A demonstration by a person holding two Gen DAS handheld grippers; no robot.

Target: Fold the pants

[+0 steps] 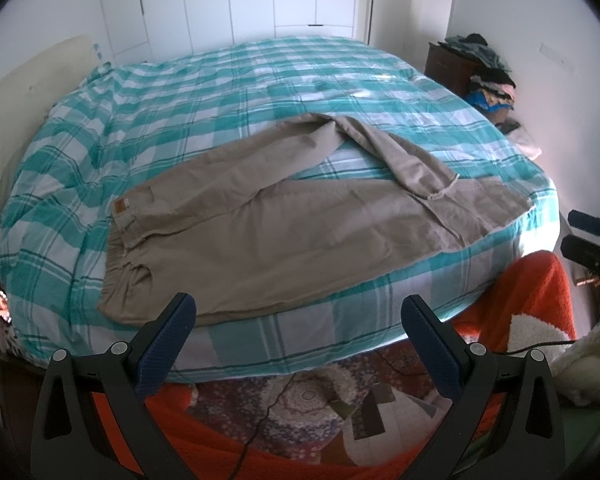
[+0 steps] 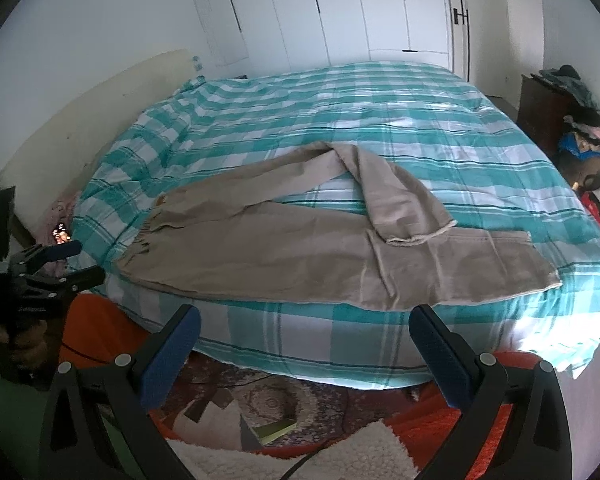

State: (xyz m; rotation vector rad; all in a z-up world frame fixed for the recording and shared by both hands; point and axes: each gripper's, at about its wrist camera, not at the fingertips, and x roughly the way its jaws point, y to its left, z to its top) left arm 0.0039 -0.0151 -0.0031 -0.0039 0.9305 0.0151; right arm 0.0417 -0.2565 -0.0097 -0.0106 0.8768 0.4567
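Observation:
Beige pants point(image 1: 284, 220) lie on the teal-and-white checked bed point(image 1: 220, 92), waistband to the left, legs to the right. The far leg is bent back so its hem lies across the near leg. The pants also show in the right wrist view point(image 2: 300, 256). My left gripper point(image 1: 300, 316) is open and empty, hovering at the bed's near edge just short of the waist end. My right gripper point(image 2: 306, 324) is open and empty, at the near edge below the near leg. The left gripper also shows in the right wrist view point(image 2: 56, 264), and the right gripper shows at the right edge of the left wrist view point(image 1: 592, 240).
An orange blanket and patterned rug point(image 1: 300, 408) cover the floor below the bed, with a black cable across them. A dark nightstand piled with clothes point(image 1: 480, 68) stands at the far right. White wardrobe doors point(image 2: 360, 8) line the back wall. A cream headboard point(image 2: 92, 120) is at left.

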